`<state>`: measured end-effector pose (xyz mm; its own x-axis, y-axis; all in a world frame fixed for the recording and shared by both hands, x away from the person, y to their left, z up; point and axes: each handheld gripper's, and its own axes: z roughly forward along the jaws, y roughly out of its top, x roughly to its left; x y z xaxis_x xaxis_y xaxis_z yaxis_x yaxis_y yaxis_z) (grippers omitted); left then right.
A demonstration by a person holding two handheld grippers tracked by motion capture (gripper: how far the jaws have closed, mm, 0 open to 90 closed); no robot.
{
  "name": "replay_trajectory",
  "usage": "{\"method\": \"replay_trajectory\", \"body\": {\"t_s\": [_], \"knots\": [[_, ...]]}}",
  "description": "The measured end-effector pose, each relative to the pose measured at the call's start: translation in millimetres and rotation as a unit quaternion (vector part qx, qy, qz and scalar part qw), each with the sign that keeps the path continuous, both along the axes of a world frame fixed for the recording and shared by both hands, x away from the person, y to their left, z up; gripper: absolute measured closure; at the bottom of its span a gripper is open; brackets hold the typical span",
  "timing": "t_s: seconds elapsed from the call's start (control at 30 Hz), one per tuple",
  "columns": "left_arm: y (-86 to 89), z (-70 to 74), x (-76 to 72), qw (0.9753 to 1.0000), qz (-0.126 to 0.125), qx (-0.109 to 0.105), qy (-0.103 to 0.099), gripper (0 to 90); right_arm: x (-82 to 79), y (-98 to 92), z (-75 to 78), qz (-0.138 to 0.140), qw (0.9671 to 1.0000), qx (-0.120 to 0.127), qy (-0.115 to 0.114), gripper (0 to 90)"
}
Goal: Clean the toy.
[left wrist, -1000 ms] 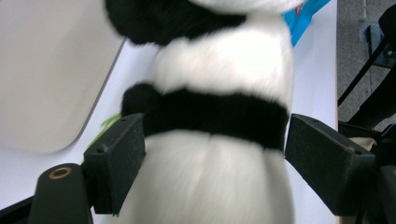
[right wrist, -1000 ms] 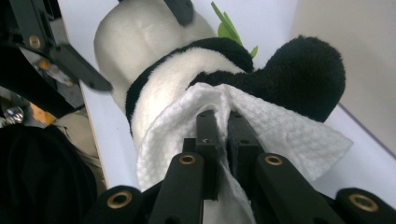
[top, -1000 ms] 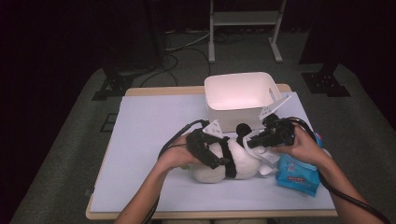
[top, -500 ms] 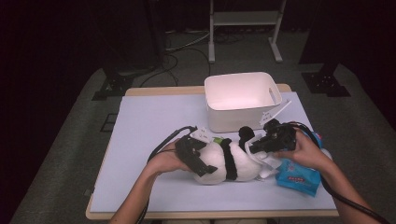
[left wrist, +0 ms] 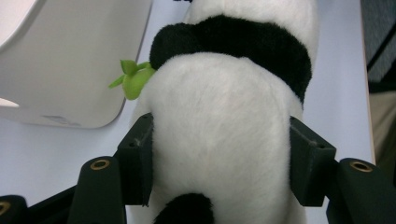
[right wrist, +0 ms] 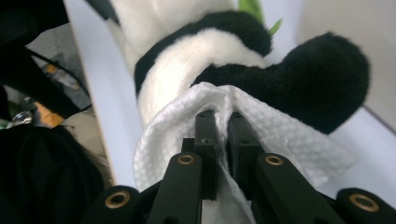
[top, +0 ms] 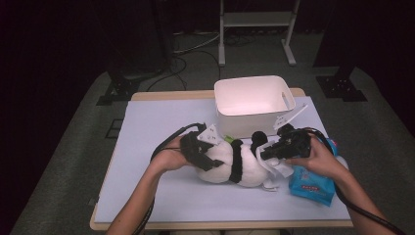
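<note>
Toy: a black-and-white plush panda (top: 235, 164) lies on its side on the pale lilac mat (top: 156, 122) that covers the table, just in front of the white plastic tub (top: 254, 105), with its head toward the person's right.
Toy detail: a small bright green felt sprig (left wrist: 133, 79) sticks out at the black band of fur, on the side facing the tub.
Wipe: a white quilted wet wipe (right wrist: 187, 126) is bunched against the panda's head, beside a black ear (right wrist: 317, 86).
Right gripper (right wrist: 223, 122): its jaws are pinched together on a fold of the wipe, and the cloth spills out to both sides of them.
Left gripper (left wrist: 219, 161): its jaws sit spread on either flank of the panda's white rear body, pads pressed into the fur, holding the toy in place.
Hands: the left hand (top: 171, 157) and the right hand (top: 313, 157) each grasp a gripper on opposite ends of the panda.
Packet: a blue soft pack of wipes (top: 312, 185) lies on the mat just under the right hand, near the panda's head.
Tub: it stands upright at the far side of the mat, its open top showing a bare pale inside.
</note>
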<state>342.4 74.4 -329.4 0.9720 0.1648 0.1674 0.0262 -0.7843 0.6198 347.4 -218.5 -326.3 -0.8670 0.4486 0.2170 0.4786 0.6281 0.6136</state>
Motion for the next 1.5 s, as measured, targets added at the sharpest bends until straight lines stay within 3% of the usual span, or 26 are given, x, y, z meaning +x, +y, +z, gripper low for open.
{"method": "replay_trajectory", "body": {"t_s": [0.13, 0.2, 0.27, 0.33, 0.43, 0.5, 0.6, 0.77, 0.97, 1.23, 1.33, 1.5], "knots": [[8.5, -4.5, 1.4, 0.9998, 0.006, -0.007, 0.016, 34.2, 2.1, 8.5, 5.2, 0.013, 0.9999, 0.0, -0.003, 81.3], [11.5, -7.6, 0.4, 0.9996, 0.005, -0.016, 0.023, 33.0, 6.3, 10.9, 10.9, 0.013, 0.9997, 0.02, -0.006, 81.2], [12.6, -8.7, -2.3, 0.9996, 0.006, -0.014, 0.024, 31.5, 11.6, 16.0, 13.2, 0.013, 0.9994, 0.031, -0.005, 81.4], [13.9, -9.5, -3.4, 0.9995, 0.008, 0.0, 0.032, 29.3, 15.1, 23.9, 10.4, 0.015, 0.9996, 0.022, -0.004, 82.0], [17.2, -11.1, -2.8, 0.9984, 0.015, -0.004, 0.055, 24.3, 15.2, 29.1, 5.6, 0.02, 0.9995, 0.025, -0.001, 83.5], [19.7, -7.5, -1.1, 0.9972, 0.017, -0.014, 0.071, 21.2, 12.5, 31.1, 1.6, 0.024, 0.9994, 0.023, -0.002, 84.3], [19.9, 3.4, -4.4, 0.9961, -0.006, -0.055, 0.069, 17.5, 8.3, 31.6, -1.8, 0.032, 0.9993, 0.022, 0.001, 84.7], [9.6, 14.7, -1.1, 0.9976, 0.011, -0.028, 0.062, 16.8, -3.8, 31.8, -3.8, 0.043, 0.9989, 0.017, -0.002, 84.8], [-2.2, 14.2, 8.0, 0.9954, 0.026, -0.029, 0.088, 16.9, -17.8, 27.1, -9.8, 0.054, 0.9983, 0.023, -0.002, 84.9], [-10.0, 3.0, 24.1, 0.9898, 0.055, -0.027, 0.129, 31.0, -30.2, 24.5, -13.9, 0.062, 0.9978, 0.024, -0.005, 84.9], [-13.4, -0.8, 27.0, 0.989, 0.055, -0.021, 0.136, 33.8, -32.7, 23.6, -15.3, 0.068, 0.9974, 0.024, -0.008, 85.0], [-17.9, -3.3, 28.1, 0.9892, 0.041, -0.018, 0.14, 51.4, -34.2, 21.9, -16.4, 0.065, 0.9975, 0.027, -0.006, 84.9]]}}
